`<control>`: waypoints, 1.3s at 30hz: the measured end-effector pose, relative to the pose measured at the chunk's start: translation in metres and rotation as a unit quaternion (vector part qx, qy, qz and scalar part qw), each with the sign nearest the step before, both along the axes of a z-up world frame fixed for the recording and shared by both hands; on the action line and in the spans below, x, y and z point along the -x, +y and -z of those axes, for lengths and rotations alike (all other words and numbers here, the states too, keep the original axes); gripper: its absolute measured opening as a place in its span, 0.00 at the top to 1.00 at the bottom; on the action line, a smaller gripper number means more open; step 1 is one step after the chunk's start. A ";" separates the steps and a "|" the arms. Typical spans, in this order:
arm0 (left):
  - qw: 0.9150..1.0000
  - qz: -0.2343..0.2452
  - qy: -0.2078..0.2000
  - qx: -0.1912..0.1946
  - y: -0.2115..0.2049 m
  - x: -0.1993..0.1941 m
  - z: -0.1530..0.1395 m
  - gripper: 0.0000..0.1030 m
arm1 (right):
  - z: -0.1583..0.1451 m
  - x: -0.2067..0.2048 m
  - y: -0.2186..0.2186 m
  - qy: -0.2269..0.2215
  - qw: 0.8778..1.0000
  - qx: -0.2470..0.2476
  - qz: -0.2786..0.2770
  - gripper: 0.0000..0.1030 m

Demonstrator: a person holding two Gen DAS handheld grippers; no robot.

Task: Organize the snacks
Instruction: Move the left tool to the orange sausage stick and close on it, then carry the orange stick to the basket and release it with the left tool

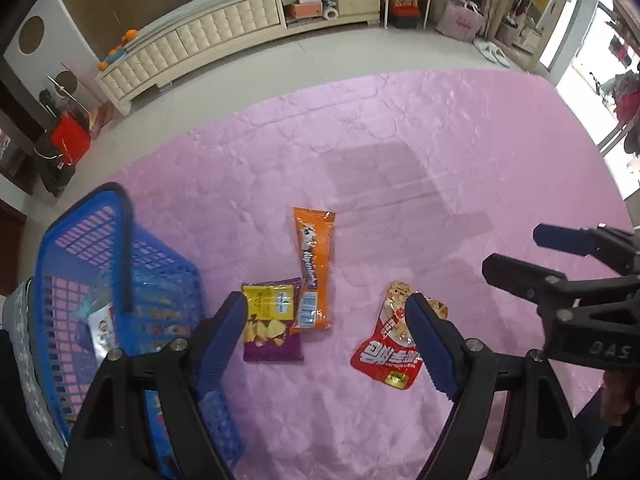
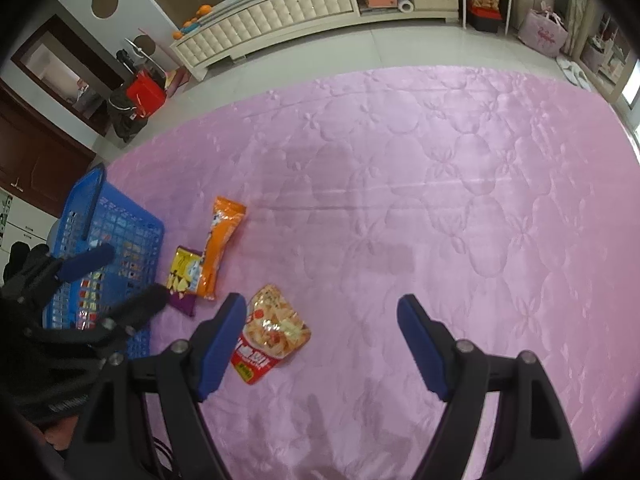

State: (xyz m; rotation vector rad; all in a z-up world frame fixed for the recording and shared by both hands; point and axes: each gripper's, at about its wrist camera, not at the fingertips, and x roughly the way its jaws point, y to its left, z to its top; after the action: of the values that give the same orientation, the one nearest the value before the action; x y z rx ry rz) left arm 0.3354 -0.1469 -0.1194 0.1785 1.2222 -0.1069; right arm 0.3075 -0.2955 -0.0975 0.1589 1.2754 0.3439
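Three snack packs lie on a pink quilted cover (image 1: 400, 140): a long orange pack (image 1: 314, 268), a yellow-and-purple chip bag (image 1: 272, 320) touching its lower end, and a red pouch (image 1: 390, 344) to the right. A blue plastic basket (image 1: 68, 240) at the left holds several packs. My left gripper (image 1: 328, 308) hangs open above the snacks with nothing between its fingers. My right gripper (image 2: 320, 312) is open too, empty, its left finger (image 2: 220, 340) just over the red pouch (image 2: 272, 336). The right gripper (image 1: 516, 252) also shows in the left wrist view, the left gripper (image 2: 128, 276) in the right wrist view.
The pink cover (image 2: 440, 200) stretches far to the right and back. Beyond it is pale floor, a long cream cabinet (image 1: 208, 40), a red bag (image 1: 70, 140) at the left, a pink bag (image 1: 460, 20) and white slippers (image 1: 492, 52) at the back right.
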 end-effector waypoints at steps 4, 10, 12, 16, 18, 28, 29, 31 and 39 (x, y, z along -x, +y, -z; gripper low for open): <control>1.000 -0.003 0.016 0.002 -0.001 -0.016 0.017 0.32 | 0.006 -0.010 -0.004 0.004 1.000 -0.002 -0.001 0.21; 0.999 -0.026 0.047 -0.009 0.010 -0.036 0.043 0.46 | 0.019 -0.020 -0.008 0.014 1.000 -0.015 0.005 0.21; 0.998 -0.032 0.054 -0.009 0.014 -0.038 0.051 0.52 | 0.024 -0.021 -0.010 0.020 0.999 -0.026 0.003 0.21; 0.997 -0.037 0.066 -0.010 0.019 -0.042 0.061 0.57 | 0.029 -0.024 -0.005 0.027 0.999 -0.031 -0.002 0.21; 0.997 -0.033 0.070 -0.010 0.019 -0.044 0.065 0.62 | 0.034 -0.025 -0.003 0.033 0.999 -0.032 -0.004 0.21; 0.996 -0.019 0.079 -0.024 0.007 -0.046 0.086 0.88 | 0.033 -0.019 0.001 0.038 0.999 -0.027 -0.011 0.21; 0.997 -0.016 0.074 -0.020 0.006 -0.044 0.084 0.88 | 0.034 -0.019 0.002 0.038 0.999 -0.025 -0.011 0.21; 0.998 -0.013 0.062 -0.006 0.005 -0.038 0.076 0.88 | 0.031 -0.018 0.002 0.037 0.999 -0.023 -0.008 0.21; 0.999 -0.006 0.026 0.046 0.011 -0.003 0.025 0.88 | 0.013 -0.007 0.001 0.044 0.999 -0.028 0.013 0.21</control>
State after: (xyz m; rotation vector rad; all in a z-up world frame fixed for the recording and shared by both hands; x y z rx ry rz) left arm 0.3384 -0.1362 -0.1439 0.0881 1.2671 -0.1584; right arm 0.3143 -0.2947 -0.1107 0.2397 1.3502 0.3535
